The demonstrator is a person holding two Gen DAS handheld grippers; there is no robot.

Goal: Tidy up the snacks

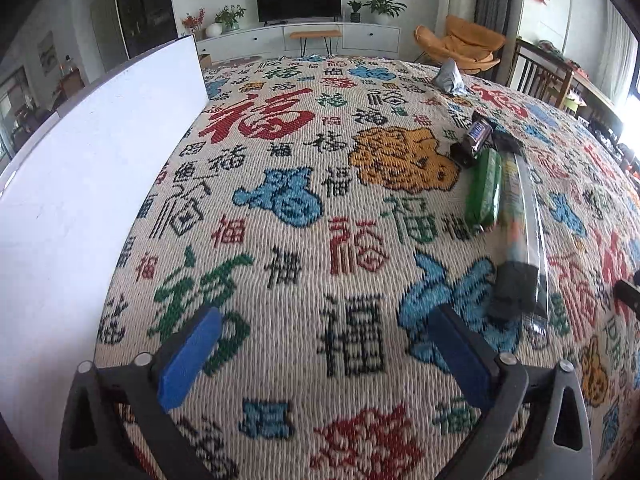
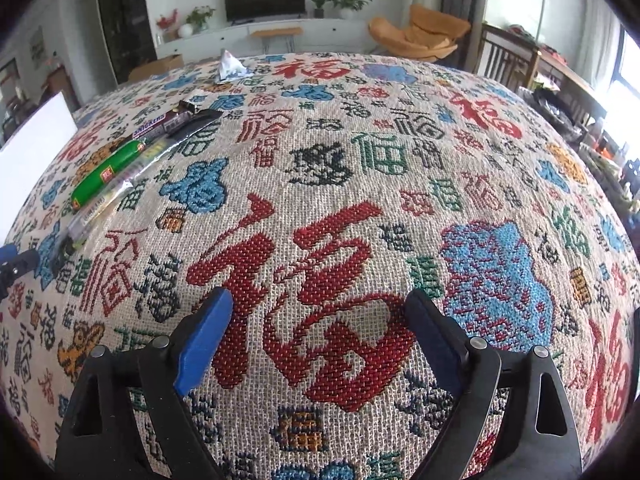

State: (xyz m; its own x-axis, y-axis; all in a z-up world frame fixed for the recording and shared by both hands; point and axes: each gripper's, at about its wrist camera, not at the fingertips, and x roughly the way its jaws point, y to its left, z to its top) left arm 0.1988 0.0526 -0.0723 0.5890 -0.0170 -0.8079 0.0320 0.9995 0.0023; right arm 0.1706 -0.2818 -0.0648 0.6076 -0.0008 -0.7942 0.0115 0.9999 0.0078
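A: We see the snacks in a tight row on the woven cloth [image 1: 320,248]: a Snickers bar [image 1: 476,136] farthest from us, a green sausage stick [image 1: 485,190] just this side of it, and a long clear packet [image 1: 520,216] lying alongside the green one, touching it.

B: From the right wrist view we get the same row at the far left: Snickers bar [image 2: 154,127], green sausage stick [image 2: 106,174], clear packet [image 2: 102,206]. A crumpled silver wrapper [image 2: 229,67] sits well apart near the cloth's far edge.

A: Our left gripper [image 1: 320,344] hovers over the cloth with its blue pads [image 1: 188,356] spread wide, gripping nothing. The clear packet's near end lies just beyond the right-hand pad.

B: Our right gripper [image 2: 320,332] is likewise spread wide and bare, well apart from the snacks.

A: A white board [image 1: 80,184] stands upright along the left.
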